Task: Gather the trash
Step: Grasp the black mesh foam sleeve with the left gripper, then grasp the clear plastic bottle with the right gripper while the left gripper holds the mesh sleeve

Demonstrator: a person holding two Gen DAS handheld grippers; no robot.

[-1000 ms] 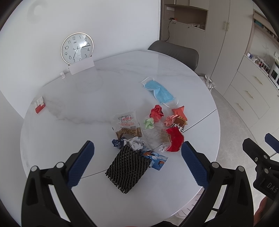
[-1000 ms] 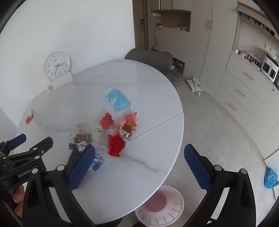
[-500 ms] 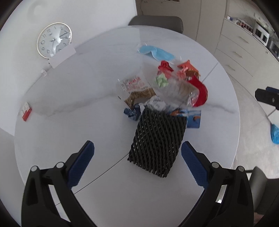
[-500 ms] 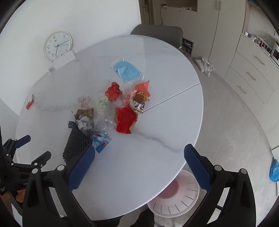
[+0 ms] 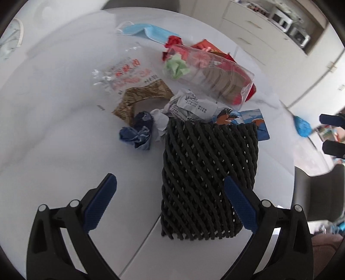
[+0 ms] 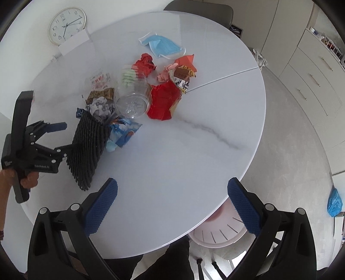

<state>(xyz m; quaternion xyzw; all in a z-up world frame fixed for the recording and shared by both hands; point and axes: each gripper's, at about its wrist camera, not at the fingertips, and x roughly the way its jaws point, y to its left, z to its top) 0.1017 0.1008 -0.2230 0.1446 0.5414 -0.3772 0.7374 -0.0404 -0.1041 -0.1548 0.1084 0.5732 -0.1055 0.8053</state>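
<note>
Round white marble table (image 6: 194, 137) takes up the room, a grey chair (image 6: 200, 8) tucked in at its far side and a wall clock (image 6: 66, 25) leaning behind it. Down on the floor at the near edge sits a pale slatted bin (image 6: 217, 232). The trash is heaped left of centre on the tabletop: black foam net sleeve (image 5: 207, 172) nearest, a clear plastic cup (image 6: 133, 97) on its side touching the red wrapper (image 6: 163, 101), a blue face mask (image 6: 163, 46) lying apart at the far end, crumpled paper (image 5: 189, 105) and a small dark blue wad (image 5: 138, 133) just beside the net. Left gripper (image 5: 170, 200) is low over the table, fingers spread wide, its right finger overlapping the net's near corner. Right gripper (image 6: 172, 202) hangs higher, above the near rim, also wide open, nothing in it
</note>
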